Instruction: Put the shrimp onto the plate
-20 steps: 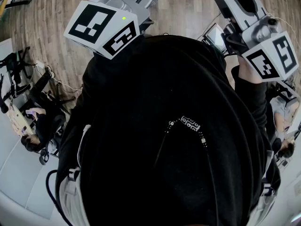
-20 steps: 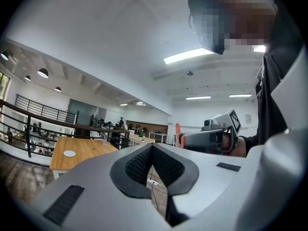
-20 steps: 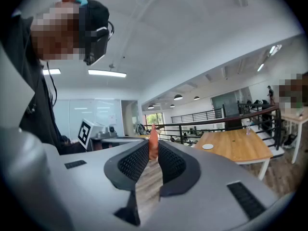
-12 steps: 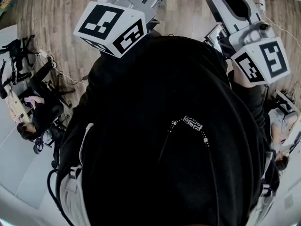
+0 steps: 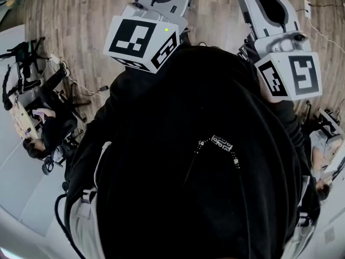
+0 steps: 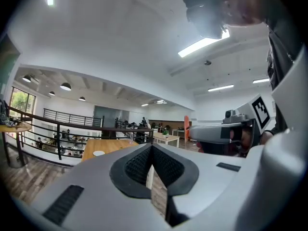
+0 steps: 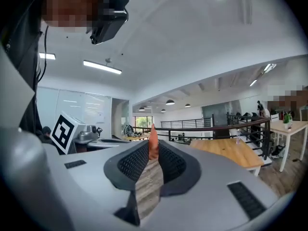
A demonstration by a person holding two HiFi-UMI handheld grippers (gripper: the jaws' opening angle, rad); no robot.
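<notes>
Right gripper (image 7: 153,150): jaws pinched on a small orange piece at their tips, centre of the right gripper view. It reads as the shrimp (image 7: 153,139). Left gripper (image 6: 152,153): jaws closed to a thin slit, nothing between them. Both are raised at the top of the head view, above the person's black top (image 5: 194,161), aimed out across the room. Plate: can't identify it in any view. Judgement: pick done, carry and placement left. Plate has to come into view first.
</notes>
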